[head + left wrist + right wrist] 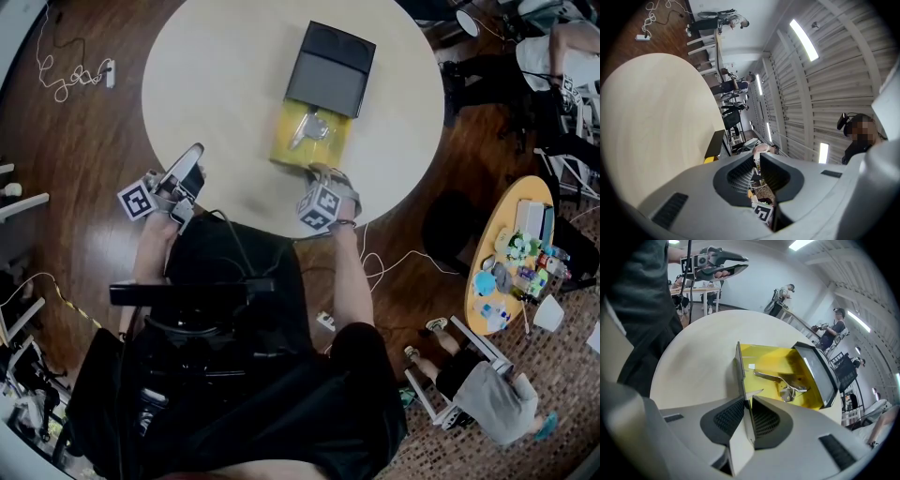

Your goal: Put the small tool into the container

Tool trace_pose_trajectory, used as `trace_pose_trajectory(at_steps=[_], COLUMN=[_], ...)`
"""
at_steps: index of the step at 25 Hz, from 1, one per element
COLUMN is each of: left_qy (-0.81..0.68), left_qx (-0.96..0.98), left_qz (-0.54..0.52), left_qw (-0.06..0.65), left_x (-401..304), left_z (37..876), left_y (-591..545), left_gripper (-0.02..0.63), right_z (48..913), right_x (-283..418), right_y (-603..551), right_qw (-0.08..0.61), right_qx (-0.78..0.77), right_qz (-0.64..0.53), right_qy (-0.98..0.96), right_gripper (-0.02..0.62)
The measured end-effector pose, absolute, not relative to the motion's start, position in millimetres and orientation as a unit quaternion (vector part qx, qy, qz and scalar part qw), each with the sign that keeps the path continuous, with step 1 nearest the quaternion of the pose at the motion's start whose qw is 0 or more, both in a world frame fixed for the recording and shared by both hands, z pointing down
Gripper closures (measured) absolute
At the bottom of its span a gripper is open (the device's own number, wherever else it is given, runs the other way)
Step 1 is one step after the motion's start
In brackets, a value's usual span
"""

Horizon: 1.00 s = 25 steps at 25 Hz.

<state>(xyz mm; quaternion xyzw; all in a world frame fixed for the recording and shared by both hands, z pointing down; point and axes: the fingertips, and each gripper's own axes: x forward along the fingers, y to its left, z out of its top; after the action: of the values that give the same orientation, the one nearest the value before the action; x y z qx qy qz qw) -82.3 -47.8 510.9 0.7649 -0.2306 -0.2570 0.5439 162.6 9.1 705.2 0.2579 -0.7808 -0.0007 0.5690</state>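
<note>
A metal tool (pixel 307 128) (pixel 787 380) lies inside the yellow tray of a box (pixel 281 142) (pixel 764 357) on the round pale table (pixel 216 75). The box's dark sleeve (pixel 330 67) (pixel 820 373) covers the tray's far half. My right gripper (pixel 323 172) (pixel 749 401) points steeply down at the tray's near edge. It is shut on the thin cardboard flap (pixel 739 363) that stands up from that edge. My left gripper (pixel 192 161) (pixel 757 161) hovers over the table's near-left rim, apart from the box. Its jaws are together with nothing between them.
A white cable and power strip (pixel 80 75) lie on the wooden floor at the upper left. A small yellow table (pixel 516 253) crowded with items stands to the right, with seated people (pixel 487 394) nearby. Cables (pixel 394 262) trail on the floor below the table's edge.
</note>
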Motion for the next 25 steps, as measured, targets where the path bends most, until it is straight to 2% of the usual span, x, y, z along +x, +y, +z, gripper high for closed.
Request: trace_pose_trajectory(at_steps=[13, 25], left_qy=[-0.233, -0.228], left_qx=[0.762, 0.763], left_qz=[-0.258, -0.255], left_qw=[0.547, 0.549], left_x=[-81, -77], left_z=[512, 511], left_y=[-46, -47], left_gripper=[0.565, 0.565], right_z=[706, 700], right_x=[165, 165], right_y=[3, -5], right_qw=[0.574, 0.545], right_qx=[0.272, 0.309], right_qz=[-0.006, 0.019], right_qy=[-0.772, -0.779], right_gripper=[0.531, 0.528])
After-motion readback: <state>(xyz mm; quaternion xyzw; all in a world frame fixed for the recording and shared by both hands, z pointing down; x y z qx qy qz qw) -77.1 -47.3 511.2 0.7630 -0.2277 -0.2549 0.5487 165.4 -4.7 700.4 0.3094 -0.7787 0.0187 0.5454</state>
